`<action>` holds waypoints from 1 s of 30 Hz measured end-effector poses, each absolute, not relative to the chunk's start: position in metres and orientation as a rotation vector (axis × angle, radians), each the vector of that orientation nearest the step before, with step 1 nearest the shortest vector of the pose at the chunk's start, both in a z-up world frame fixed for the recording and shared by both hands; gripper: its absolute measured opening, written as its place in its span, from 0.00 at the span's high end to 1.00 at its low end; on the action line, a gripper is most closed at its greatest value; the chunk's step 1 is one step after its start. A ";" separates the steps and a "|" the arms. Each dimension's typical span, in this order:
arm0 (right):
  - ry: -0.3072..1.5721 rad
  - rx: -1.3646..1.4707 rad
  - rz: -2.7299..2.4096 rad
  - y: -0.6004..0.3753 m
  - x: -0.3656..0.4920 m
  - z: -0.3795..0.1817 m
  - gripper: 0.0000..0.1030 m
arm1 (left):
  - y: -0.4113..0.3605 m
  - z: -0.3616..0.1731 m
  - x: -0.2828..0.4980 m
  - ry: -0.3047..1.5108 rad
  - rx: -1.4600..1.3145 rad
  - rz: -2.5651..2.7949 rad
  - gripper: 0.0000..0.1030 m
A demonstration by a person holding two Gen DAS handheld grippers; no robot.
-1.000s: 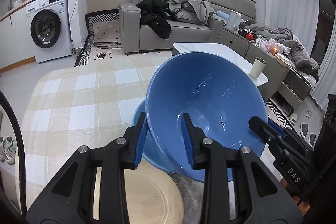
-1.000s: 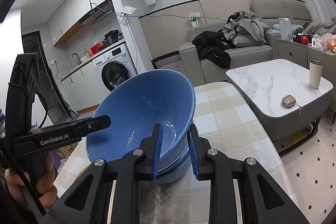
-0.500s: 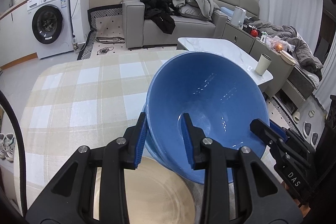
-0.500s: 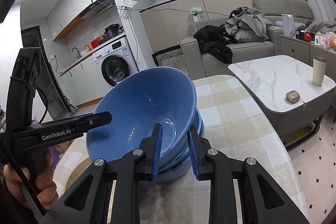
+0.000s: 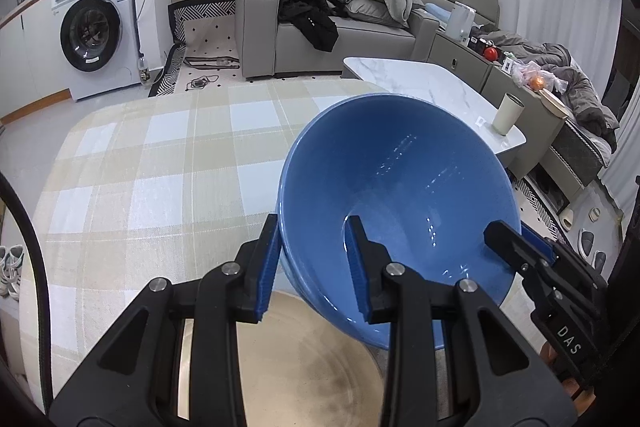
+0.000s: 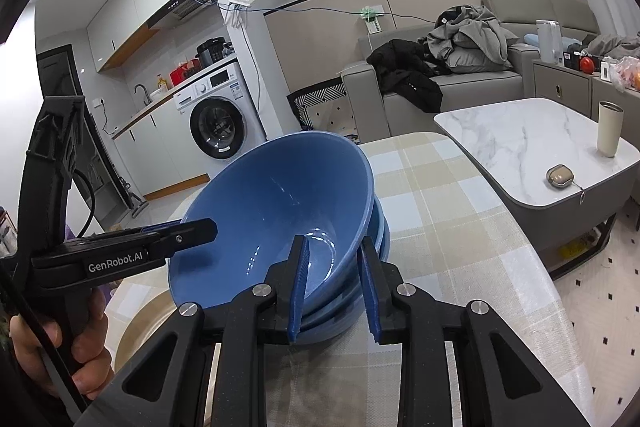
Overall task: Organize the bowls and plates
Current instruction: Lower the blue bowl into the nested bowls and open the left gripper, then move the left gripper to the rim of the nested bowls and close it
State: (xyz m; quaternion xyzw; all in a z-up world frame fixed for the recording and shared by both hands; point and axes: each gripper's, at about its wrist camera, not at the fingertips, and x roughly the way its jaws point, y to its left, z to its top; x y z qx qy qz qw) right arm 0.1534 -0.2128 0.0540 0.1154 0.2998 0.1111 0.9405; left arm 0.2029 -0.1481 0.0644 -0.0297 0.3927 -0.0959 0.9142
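Note:
A large blue bowl (image 5: 400,187) (image 6: 272,211) hangs tilted between both grippers. My left gripper (image 5: 313,221) is shut on its near rim, one pad inside and one outside. On the opposite rim my right gripper (image 6: 333,241) is shut too, and it shows at the right of the left wrist view (image 5: 520,247). The bowl's base rests tilted in a stack of blue bowls (image 6: 380,231) on the checked tablecloth (image 5: 160,167). A beige plate (image 5: 312,367) lies beside the stack, under my left gripper.
A marble coffee table (image 6: 520,131) with a cup (image 6: 609,129) and a small case (image 6: 560,175) stands to the right of the dining table's edge. A grey sofa with clothes (image 5: 340,15) and a washing machine (image 5: 94,27) are further back.
Both grippers have sunk with the blue bowl, the left one more. The bowl has settled lower into the stack, and more of the beige plate shows under my left gripper.

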 end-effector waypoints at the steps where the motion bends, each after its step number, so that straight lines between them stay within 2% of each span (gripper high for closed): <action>1: 0.613 0.234 0.225 -0.213 0.154 0.054 0.75 | -0.147 0.063 0.203 0.810 -0.062 -0.197 0.72; 10: 0.633 0.226 0.214 -0.212 0.159 0.049 0.74 | -0.151 0.044 0.203 0.853 -0.030 -0.204 0.72; 15: 0.649 0.205 0.226 -0.209 0.161 0.046 0.65 | -0.157 0.035 0.204 0.871 0.011 -0.185 0.72; 19: 0.654 0.191 0.227 -0.210 0.161 0.045 0.64 | -0.156 0.032 0.204 0.887 0.014 -0.190 0.72; 21: 0.652 0.192 0.221 -0.211 0.161 0.045 0.53 | -0.158 0.032 0.203 0.899 0.017 -0.196 0.71; 22: 0.647 0.192 0.212 -0.213 0.160 0.045 0.51 | -0.157 0.033 0.203 0.902 0.014 -0.198 0.70; 23: 0.647 0.193 0.205 -0.214 0.160 0.046 0.49 | -0.156 0.033 0.204 0.903 0.007 -0.200 0.67; 25: 0.657 0.197 0.189 -0.219 0.161 0.046 0.43 | -0.152 0.035 0.204 0.903 -0.006 -0.202 0.55; 27: 0.653 0.222 0.171 -0.226 0.160 0.046 0.23 | -0.150 0.039 0.202 0.888 -0.004 -0.197 0.35; 28: 0.646 0.242 0.169 -0.230 0.159 0.046 0.20 | -0.148 0.042 0.202 0.879 -0.002 -0.198 0.29; 29: 0.643 0.259 0.174 -0.233 0.159 0.046 0.14 | -0.147 0.044 0.202 0.869 -0.001 -0.197 0.18; 30: 0.642 0.273 0.179 -0.237 0.159 0.048 0.11 | -0.145 0.045 0.203 0.857 -0.004 -0.200 0.15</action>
